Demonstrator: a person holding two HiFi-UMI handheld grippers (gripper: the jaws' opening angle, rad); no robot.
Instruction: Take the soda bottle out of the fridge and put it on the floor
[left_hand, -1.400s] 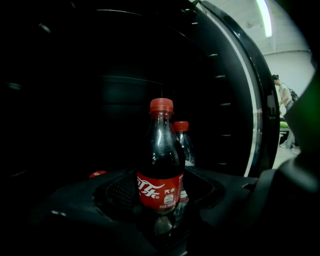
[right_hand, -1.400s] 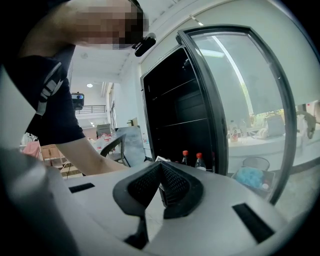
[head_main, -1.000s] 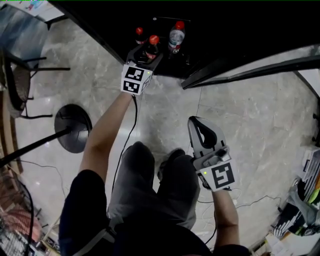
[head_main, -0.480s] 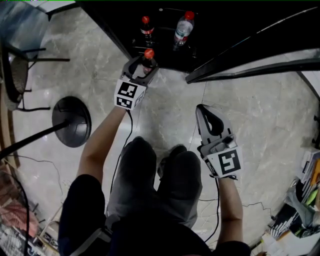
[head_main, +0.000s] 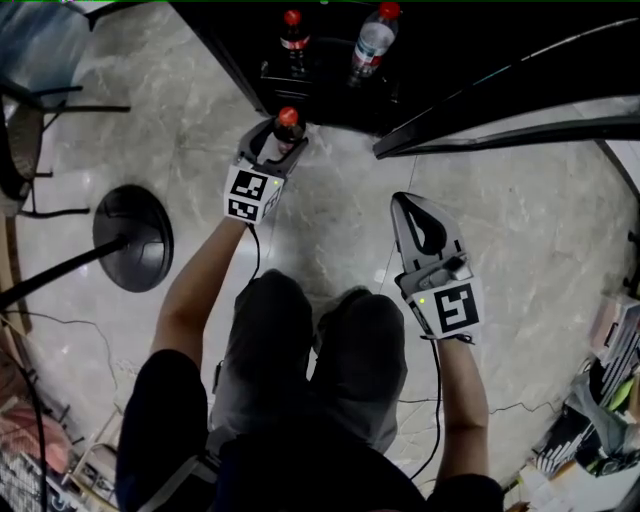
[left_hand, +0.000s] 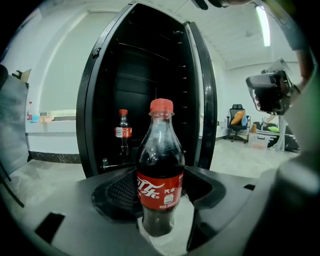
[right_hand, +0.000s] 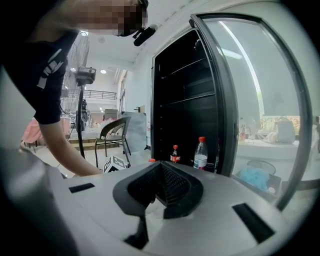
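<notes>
- Head view dim, slightly soft; pale sheen on the marble floor (head_main: 330, 200).
- Fridge (left_hand: 145, 90) interior near black, little detail.
- Gripper views brighter, ceiling strip light (left_hand: 262, 25) glaring; fisheye bend, dark vignetted corners.

Fridge shelf (head_main: 330, 95): cola bottle (head_main: 293, 40), water bottle (head_main: 372, 45)

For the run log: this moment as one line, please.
left claw: shut on soda bottle | soda bottle: upright, outside fridge | right claw: shut, empty | fridge: open, two bottles inside
</notes>
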